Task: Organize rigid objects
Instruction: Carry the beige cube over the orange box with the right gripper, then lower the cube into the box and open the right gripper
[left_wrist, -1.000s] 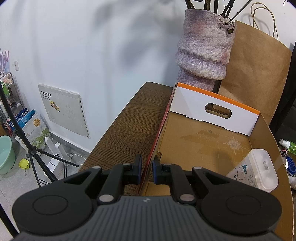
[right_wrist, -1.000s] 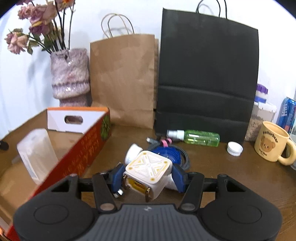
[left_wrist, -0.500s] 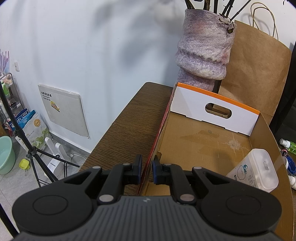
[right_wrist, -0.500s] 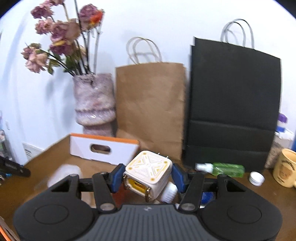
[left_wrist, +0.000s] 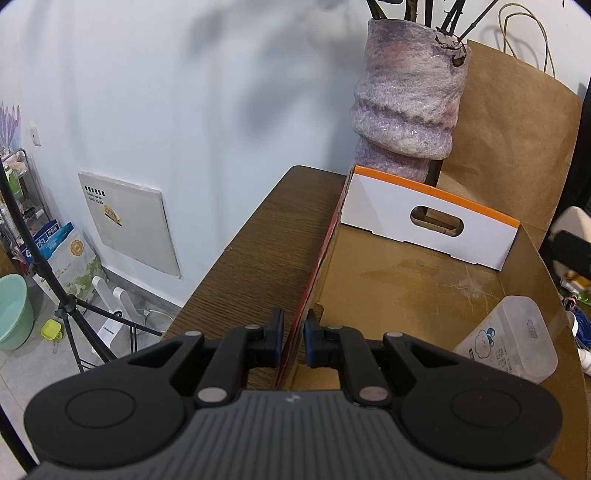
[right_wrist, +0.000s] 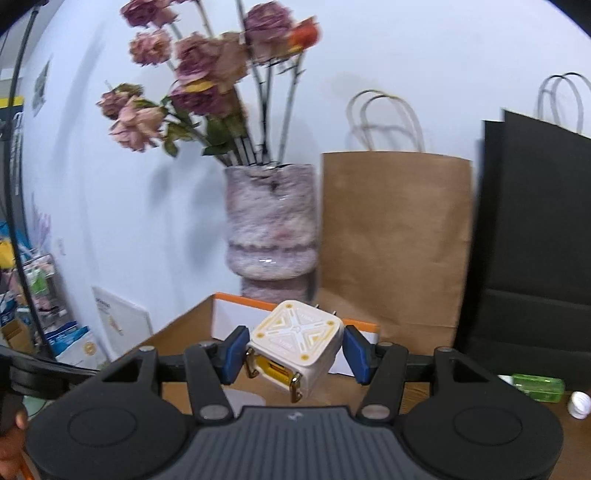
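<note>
My left gripper (left_wrist: 293, 341) is shut on the near left wall of an open cardboard box (left_wrist: 417, 280) with an orange rim and a white handle flap. A clear plastic container (left_wrist: 511, 343) lies inside the box at its right. My right gripper (right_wrist: 295, 350) is shut on a white cube-shaped plug adapter (right_wrist: 295, 345) with gold trim and holds it in the air above the box (right_wrist: 236, 314). The adapter and right gripper show blurred at the right edge of the left wrist view (left_wrist: 570, 243).
A textured pink vase (right_wrist: 271, 230) with dried roses stands behind the box, with a brown paper bag (right_wrist: 395, 240) and a black bag (right_wrist: 535, 240) to its right. A green bottle (right_wrist: 535, 386) and a white cap (right_wrist: 580, 404) lie on the wooden table (left_wrist: 266, 251).
My right gripper has risen and moved left with the adapter, from over the table to above the box. The left gripper has held still on the box wall.
</note>
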